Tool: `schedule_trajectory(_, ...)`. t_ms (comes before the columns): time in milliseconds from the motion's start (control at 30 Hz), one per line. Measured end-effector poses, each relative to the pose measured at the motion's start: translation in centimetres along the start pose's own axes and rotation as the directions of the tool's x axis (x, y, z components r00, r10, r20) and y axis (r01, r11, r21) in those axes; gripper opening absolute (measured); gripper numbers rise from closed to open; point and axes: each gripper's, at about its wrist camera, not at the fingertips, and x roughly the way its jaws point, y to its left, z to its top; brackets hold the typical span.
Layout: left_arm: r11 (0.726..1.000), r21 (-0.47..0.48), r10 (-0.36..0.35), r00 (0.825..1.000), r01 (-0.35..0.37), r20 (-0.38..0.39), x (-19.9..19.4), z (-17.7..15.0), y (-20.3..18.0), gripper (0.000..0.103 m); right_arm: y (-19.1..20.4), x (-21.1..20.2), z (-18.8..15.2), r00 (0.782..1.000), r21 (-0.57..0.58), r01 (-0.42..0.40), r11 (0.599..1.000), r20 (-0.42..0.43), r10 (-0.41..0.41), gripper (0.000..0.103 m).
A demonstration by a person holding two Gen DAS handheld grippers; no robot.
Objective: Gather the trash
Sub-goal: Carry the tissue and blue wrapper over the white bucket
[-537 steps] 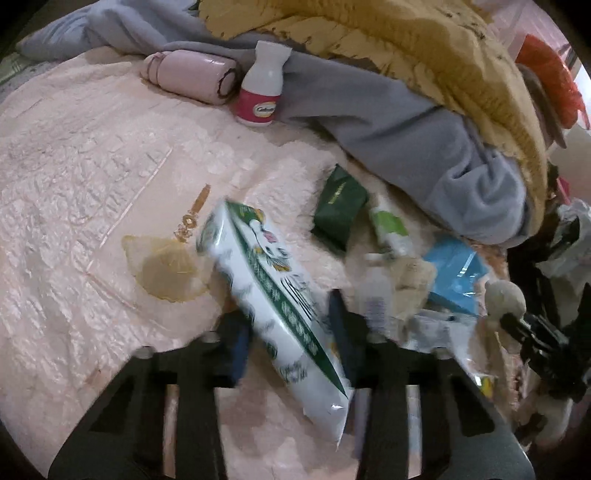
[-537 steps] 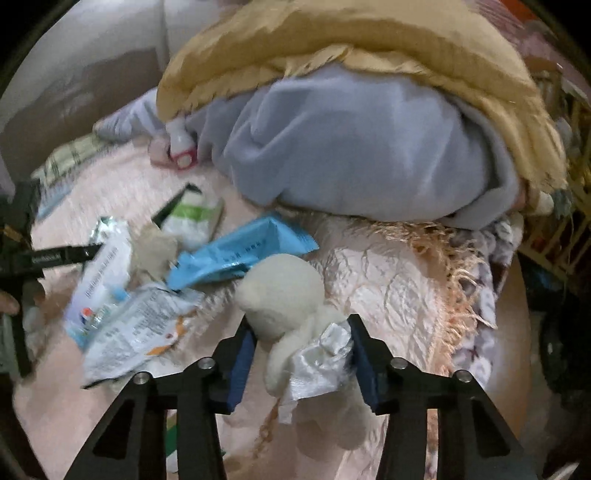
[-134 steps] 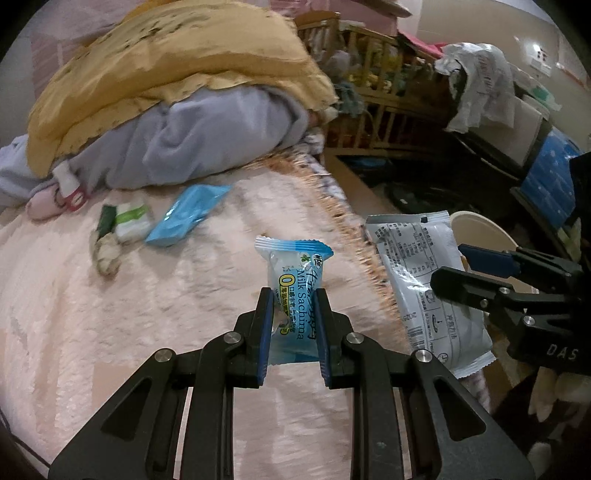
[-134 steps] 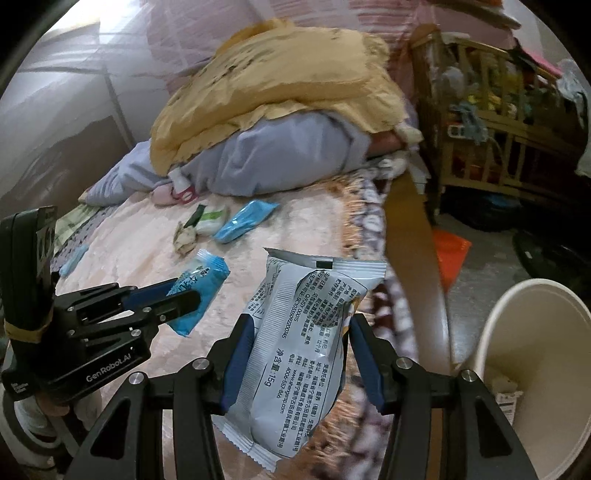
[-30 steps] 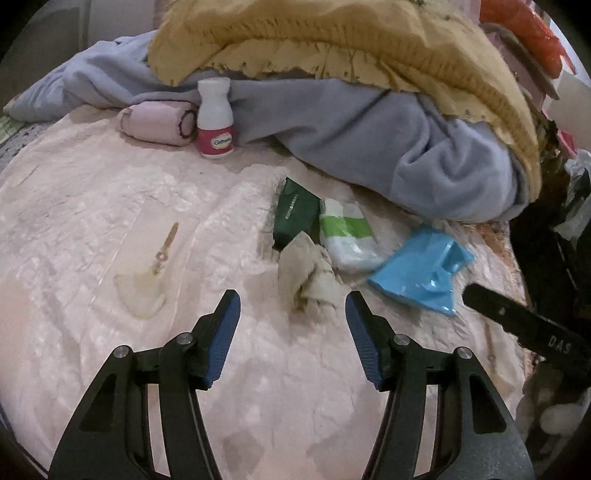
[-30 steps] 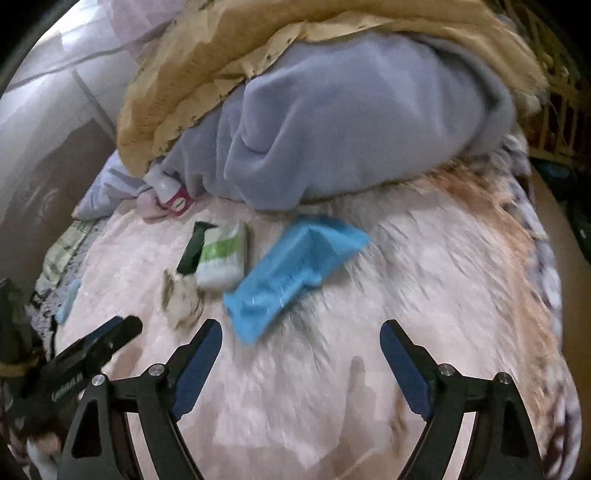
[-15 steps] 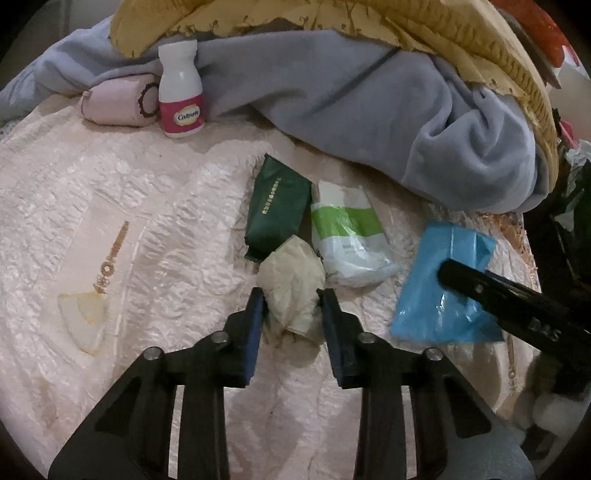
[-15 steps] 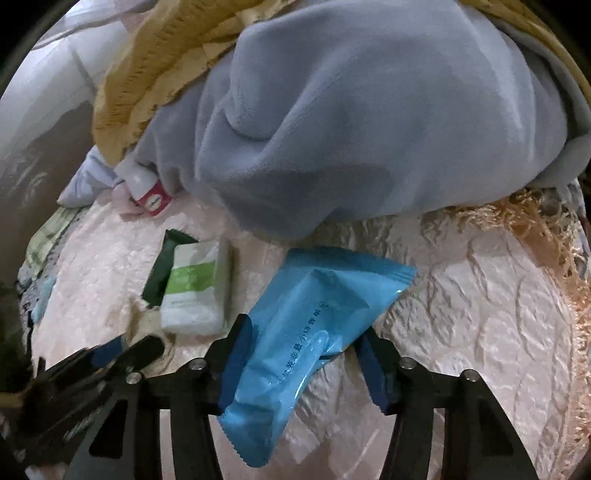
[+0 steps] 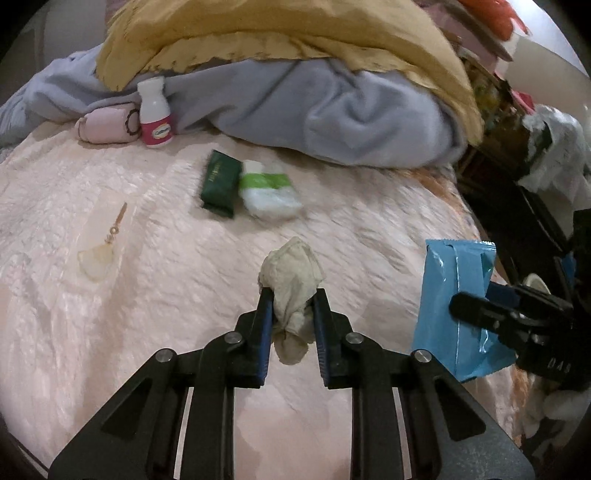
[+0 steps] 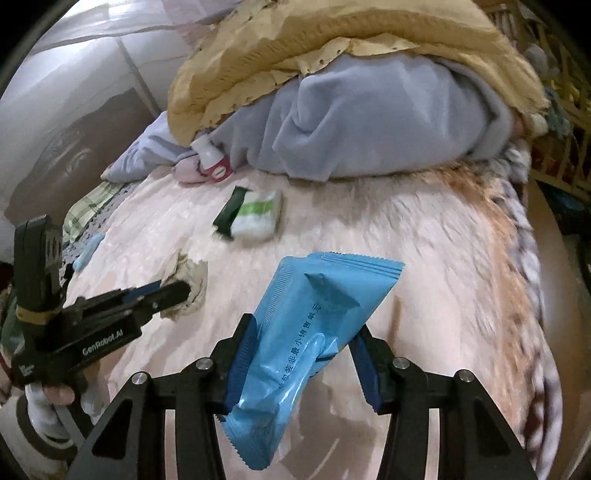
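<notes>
My left gripper [image 9: 292,295] is shut on a crumpled beige tissue [image 9: 291,275] and holds it above the pink bedspread [image 9: 147,295]. It also shows in the right wrist view [image 10: 188,277], held by the left gripper [image 10: 173,291]. My right gripper [image 10: 304,332] is shut on a blue snack wrapper [image 10: 314,332], lifted off the bed. The wrapper also shows at the right of the left wrist view [image 9: 454,302]. A dark green packet [image 9: 218,184] and a white-and-green tissue pack [image 9: 267,192] lie side by side on the bed farther back.
A white pill bottle with a pink label [image 9: 154,114] and a pink roll [image 9: 105,127] stand against a grey blanket [image 9: 314,110] under a yellow quilt [image 9: 277,33]. A small fan-shaped charm [image 9: 98,258] lies at the left. The bed's fringed edge [image 10: 517,258] is at the right.
Both grippers have lifted and pulled back from the bed, the left with the tissue, the right with the blue wrapper. The green packet and tissue pack stayed in place.
</notes>
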Motion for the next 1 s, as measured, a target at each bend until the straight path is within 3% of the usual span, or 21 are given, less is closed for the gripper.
schedule_trajectory(367, 0.990, 0.134, -0.052, 0.998, 0.047, 0.030, -4.2, -3.5, -9.2, 0.018, -1.5, -7.3, -6.3, 0.998, 0.013, 0.038, 0.999, 0.047, -0.039, 0.049)
schedule_trajectory(1000, 0.935, 0.318, -0.167, 0.986, 0.157, 0.003, -4.7, -5.6, -22.4, 0.018, -9.3, -17.6, -11.9, 0.979, 0.118, 0.153, 0.981, 0.117, -0.167, 0.049)
